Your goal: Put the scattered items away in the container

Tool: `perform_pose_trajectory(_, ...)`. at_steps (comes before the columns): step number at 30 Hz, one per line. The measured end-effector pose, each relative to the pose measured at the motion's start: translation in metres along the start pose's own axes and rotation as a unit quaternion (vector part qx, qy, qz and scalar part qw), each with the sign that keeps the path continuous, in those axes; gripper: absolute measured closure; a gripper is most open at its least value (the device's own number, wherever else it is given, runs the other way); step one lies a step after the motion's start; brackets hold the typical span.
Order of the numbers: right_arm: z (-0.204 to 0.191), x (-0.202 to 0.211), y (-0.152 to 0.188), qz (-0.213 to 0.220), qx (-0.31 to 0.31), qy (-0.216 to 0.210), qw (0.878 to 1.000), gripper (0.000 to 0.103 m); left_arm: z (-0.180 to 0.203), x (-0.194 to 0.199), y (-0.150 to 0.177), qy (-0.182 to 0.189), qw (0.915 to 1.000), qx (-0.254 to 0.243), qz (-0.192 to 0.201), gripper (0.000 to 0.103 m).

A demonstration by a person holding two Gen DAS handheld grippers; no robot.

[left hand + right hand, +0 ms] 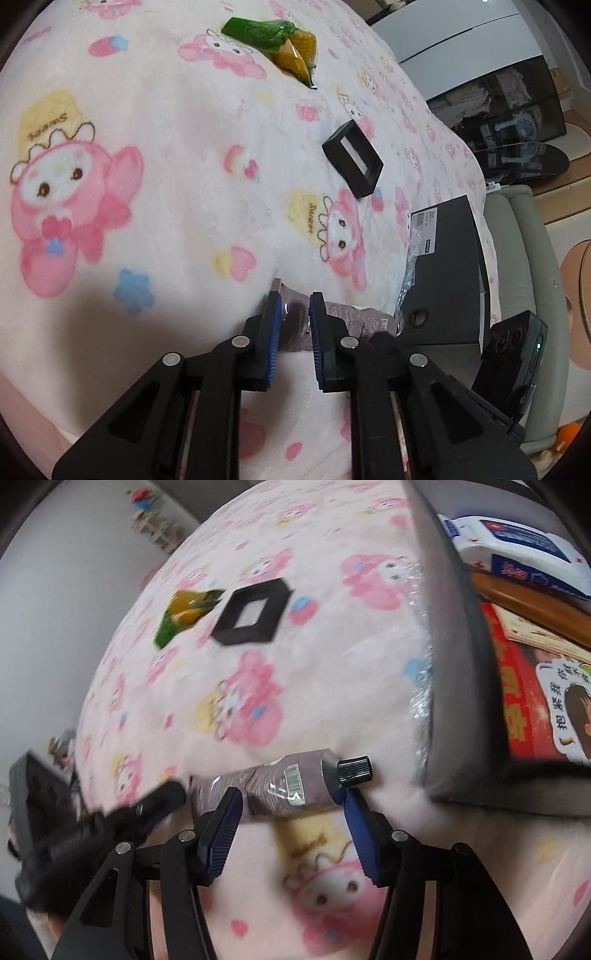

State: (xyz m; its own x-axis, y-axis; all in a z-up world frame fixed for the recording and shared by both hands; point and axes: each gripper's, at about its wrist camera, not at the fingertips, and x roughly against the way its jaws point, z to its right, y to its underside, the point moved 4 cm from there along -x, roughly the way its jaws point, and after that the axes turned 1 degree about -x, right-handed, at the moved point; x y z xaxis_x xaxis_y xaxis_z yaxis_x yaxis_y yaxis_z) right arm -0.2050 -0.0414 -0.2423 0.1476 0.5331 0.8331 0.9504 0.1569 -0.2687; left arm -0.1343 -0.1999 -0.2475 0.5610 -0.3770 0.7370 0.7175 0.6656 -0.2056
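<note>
A crumpled grey-brown tube [288, 779] with a black cap [354, 771] lies on the pink cartoon blanket [166, 184], beside the dark grey box [461, 664]. My left gripper [295, 301] has its blue pads drawn narrow on the tube's flat tail [291, 314]. In the right wrist view it reaches in from the left [166, 797]. My right gripper [291, 801] stands open. Its fingers straddle the tube's body without touching it. Farther off lie a black square frame [364, 184] [229, 631] and a packaged toy corn cob [280, 40] [184, 613].
The box [443, 277] holds a red book [517, 701], a wipes pack [517, 550] and a brown wooden piece [535, 605]. Crinkled clear plastic [421, 701] lines its outer wall. The blanket's edge drops to furniture [517, 122] at the right.
</note>
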Motion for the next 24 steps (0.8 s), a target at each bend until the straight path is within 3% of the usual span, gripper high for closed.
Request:
perform_pose_trajectory(2,0.0,0.001,0.003,-0.01,-0.005,-0.012,1.0,0.05,-0.003,0.0,0.001,-0.005,0.9999,-0.007,-0.006,0.07)
perform_pose_trajectory(5,-0.002,0.0,0.006,-0.029,0.001,-0.018,0.999,0.05,-0.006,-0.005,0.006,-0.013,0.9997,-0.013,-0.016,0.07)
perform_pose_trajectory(9,0.005,-0.007,-0.002,0.004,-0.013,0.033,0.999,0.05,-0.01,-0.013,0.011,-0.022,0.9996,-0.017,-0.009,0.07)
perform_pose_trajectory(12,0.004,-0.015,-0.004,0.017,-0.016,0.046,0.999,0.052,-0.007,-0.012,0.011,-0.026,0.9993,-0.025,-0.006,0.069)
perform_pose_trajectory(19,-0.004,0.004,0.018,-0.03,0.027,-0.001,0.999,0.061,-0.014,-0.005,0.01,-0.007,0.9994,-0.029,-0.019,0.071)
perform_pose_trajectory(24,0.012,0.007,0.02,-0.015,0.01,0.032,0.999,0.061,-0.012,-0.01,0.013,-0.014,0.9988,-0.039,-0.028,0.069)
